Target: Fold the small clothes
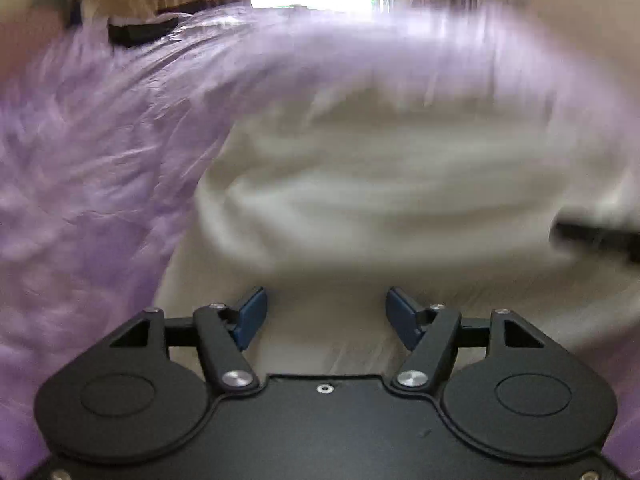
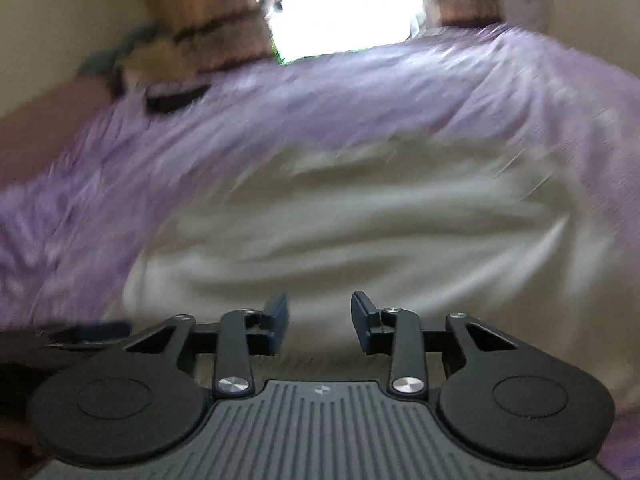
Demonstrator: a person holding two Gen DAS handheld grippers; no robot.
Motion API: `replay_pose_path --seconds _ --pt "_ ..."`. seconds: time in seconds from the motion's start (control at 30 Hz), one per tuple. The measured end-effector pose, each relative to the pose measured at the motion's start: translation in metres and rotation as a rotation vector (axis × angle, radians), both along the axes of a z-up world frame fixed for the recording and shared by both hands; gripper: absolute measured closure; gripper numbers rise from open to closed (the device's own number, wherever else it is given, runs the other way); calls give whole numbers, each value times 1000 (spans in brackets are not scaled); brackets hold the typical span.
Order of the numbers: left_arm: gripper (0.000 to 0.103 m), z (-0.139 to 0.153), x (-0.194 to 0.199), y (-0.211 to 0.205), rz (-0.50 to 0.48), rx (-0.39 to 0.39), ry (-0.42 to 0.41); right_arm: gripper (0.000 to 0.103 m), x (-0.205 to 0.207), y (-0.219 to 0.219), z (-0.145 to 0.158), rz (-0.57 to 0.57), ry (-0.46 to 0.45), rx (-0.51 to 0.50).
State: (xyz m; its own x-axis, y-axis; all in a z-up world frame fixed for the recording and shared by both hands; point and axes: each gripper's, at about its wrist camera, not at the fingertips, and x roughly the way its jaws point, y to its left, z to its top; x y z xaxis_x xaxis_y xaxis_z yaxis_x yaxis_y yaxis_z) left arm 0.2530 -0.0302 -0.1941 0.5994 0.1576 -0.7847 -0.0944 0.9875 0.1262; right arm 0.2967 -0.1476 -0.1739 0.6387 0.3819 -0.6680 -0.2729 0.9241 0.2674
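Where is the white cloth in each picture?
Left wrist view: the white cloth fills the middle and right, just beyond the open left gripper.
Right wrist view: the white cloth fills the middle, just beyond the open right gripper.
Shared landmark: the purple sheet under the cloth, with a small black thing at its far left.

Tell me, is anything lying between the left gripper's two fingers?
No. In the left wrist view the left gripper is open, with only the white garment showing blurred behind the gap.
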Motion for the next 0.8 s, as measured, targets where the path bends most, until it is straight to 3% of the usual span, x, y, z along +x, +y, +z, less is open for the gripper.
replay_pose_path --seconds 0.03,0.1,0.17,0.2,0.27,0.3,0.33,0.4,0.47,0.6,0.73,0.8 --pt "32 -9 -3 7 -1 -23 0 65 -1 4 -9 -8 25 -53" --pt "33 -9 -13 32 32 -131 -7 103 -3 -10 -22 -42 19 -135" --pt "33 -4 -19 52 47 -117 -1 103 -15 -40 -20 -141 -54 -249" --pt "32 -4 -22 63 73 -58 5 83 -20 -60 -19 -237 -98 -340" --pt "31 -10 -28 86 108 -14 17 61 -22 -104 -23 -360 -79 -380" --pt "29 -13 -30 100 122 -67 19 69 -18 -136 -29 -360 -24 -290" --pt "29 -16 -33 115 154 -158 20 71 -17 -159 -34 -340 10 -187" --pt "28 -19 -36 128 192 -251 18 87 -16 -179 -34 -338 26 -124" --pt "28 -18 -36 123 192 -226 20 86 -12 -174 -30 -312 31 -176" --pt "32 -6 -31 105 211 -186 26 71 -10 -146 -18 -294 17 -269" --pt "32 20 -23 86 192 -234 -52 71 2 -109 2 -249 -37 -229" --pt "31 26 -13 65 136 -216 -88 64 6 -86 13 -205 -64 -192"
